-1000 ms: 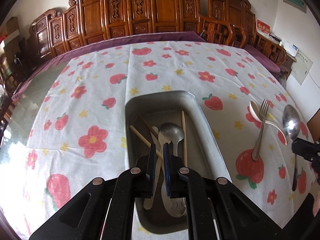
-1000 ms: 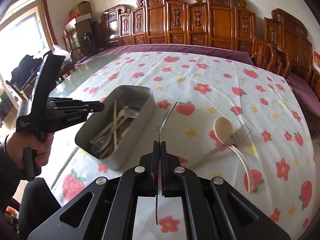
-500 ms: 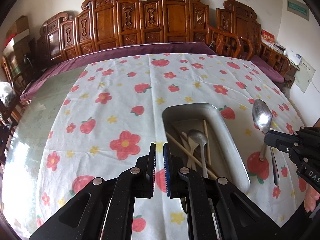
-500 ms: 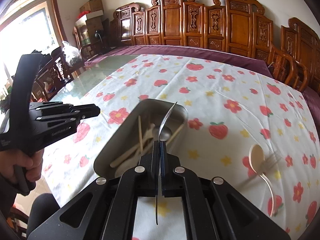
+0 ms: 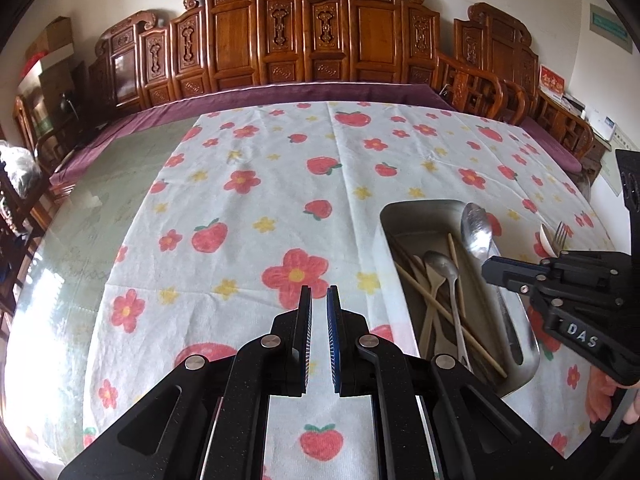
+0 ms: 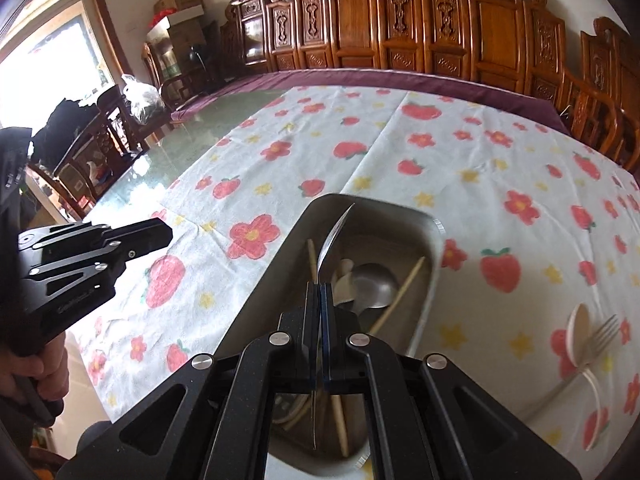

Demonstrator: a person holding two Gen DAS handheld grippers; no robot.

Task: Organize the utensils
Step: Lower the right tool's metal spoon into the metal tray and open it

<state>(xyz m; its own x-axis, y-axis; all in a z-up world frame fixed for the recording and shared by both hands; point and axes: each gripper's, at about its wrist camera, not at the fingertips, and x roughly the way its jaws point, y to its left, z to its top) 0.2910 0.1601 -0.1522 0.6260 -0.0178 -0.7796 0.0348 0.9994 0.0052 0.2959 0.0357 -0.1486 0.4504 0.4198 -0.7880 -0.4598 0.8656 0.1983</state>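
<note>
A row of carved wooden chairs [image 5: 304,36] is lined against the pale wall [image 5: 560,8]. A bright window [image 6: 44,60] is located at left. Cardboard boxes [image 6: 178,0] are stacked in the corner.

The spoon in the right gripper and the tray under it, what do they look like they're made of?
Spoon: likely polished stainless steel, its bowl mirror-bright. Tray: probably brushed steel or aluminium, grey and matte with soft reflections. The right gripper is shut on the spoon's handle.
</note>
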